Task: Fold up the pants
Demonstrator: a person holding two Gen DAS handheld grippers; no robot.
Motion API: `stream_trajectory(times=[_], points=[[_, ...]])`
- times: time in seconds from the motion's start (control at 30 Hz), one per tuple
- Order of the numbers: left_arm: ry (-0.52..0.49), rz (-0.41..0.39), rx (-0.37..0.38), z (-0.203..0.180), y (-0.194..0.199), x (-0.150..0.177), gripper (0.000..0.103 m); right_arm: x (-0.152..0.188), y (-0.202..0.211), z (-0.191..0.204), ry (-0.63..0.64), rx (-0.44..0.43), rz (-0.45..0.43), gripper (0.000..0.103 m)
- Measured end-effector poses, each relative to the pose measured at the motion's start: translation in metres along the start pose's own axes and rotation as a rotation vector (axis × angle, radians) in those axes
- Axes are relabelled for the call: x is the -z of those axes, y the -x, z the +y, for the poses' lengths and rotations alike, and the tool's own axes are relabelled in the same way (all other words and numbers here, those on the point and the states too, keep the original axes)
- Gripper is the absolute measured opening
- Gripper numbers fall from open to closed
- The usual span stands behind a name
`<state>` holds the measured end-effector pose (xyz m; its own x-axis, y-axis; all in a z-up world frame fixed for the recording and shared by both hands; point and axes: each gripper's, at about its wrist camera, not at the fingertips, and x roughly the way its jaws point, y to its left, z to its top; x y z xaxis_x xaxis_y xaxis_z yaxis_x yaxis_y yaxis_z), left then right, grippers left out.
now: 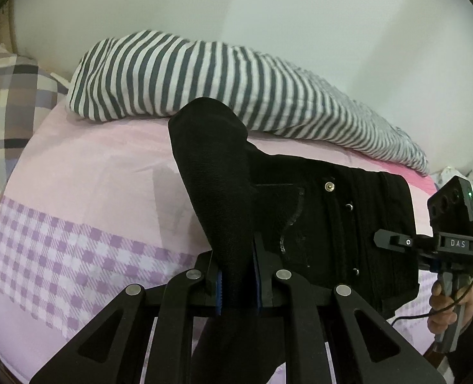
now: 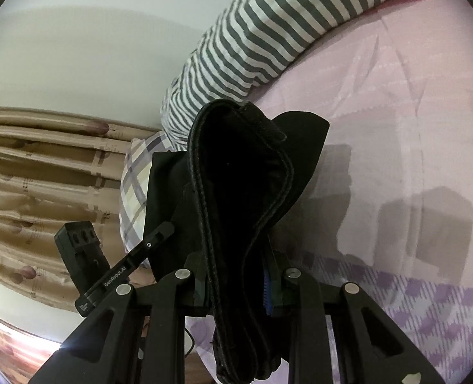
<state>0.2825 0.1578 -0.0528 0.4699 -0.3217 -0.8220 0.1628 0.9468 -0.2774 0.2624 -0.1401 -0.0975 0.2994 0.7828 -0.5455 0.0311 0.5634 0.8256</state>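
Left wrist view is showing the black pants hanging between the two tools above the bed, the waistband with its metal button facing this camera and a bunched fold rising straight up out of the left gripper, which is clenching that fold between its blue pads. Beyond the pants on their right side, the right gripper is pinching the stitched waistband edge, which is looping up and drooping down past its fingers in its own view; the person's hand is wrapping that tool's handle. Behind the pants, a striped pillow is lying along the wall, and a plaid pillow is sitting farther off to the pants' left; beneath them the pink sheet is giving way to a purple checked band. Judging from this, the fabric is being carried rather than laid, so the step would go best by keeping both pinches firm, drawing the tools apart until the waistband is running taut and level, then lowering the cloth flat onto the bed clear of the striped pillow. Slack between the two holds is likely to bury wrinkles in the fold.
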Motion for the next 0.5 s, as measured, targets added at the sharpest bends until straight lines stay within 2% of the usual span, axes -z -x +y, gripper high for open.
stream_trajectory(times=[0.1, 0.2, 0.27, 0.33, 0.37, 0.5], points=[[0.012, 0.02, -0.019, 0.011, -0.016, 0.001, 0.015, -0.003, -0.003, -0.005, 0.019, 0.047, -0.012, 0.023], [0.042, 0.045, -0.033, 0.023, -0.031, 0.004, 0.025, -0.003, -0.007, -0.011, 0.057, 0.151, -0.017, 0.025], [0.086, 0.065, -0.045, 0.035, -0.044, 0.008, 0.036, 0.0, -0.01, -0.012, 0.093, 0.218, -0.022, 0.03], [0.11, 0.062, -0.045, 0.042, -0.051, 0.012, 0.043, -0.001, -0.012, -0.015, 0.108, 0.239, -0.034, 0.033], [0.112, 0.055, -0.046, 0.044, -0.052, 0.013, 0.045, 0.0, -0.012, -0.016, 0.116, 0.254, -0.042, 0.04], [0.086, 0.031, -0.075, 0.042, -0.055, 0.02, 0.053, 0.004, -0.013, -0.017, 0.145, 0.302, -0.071, 0.049]])
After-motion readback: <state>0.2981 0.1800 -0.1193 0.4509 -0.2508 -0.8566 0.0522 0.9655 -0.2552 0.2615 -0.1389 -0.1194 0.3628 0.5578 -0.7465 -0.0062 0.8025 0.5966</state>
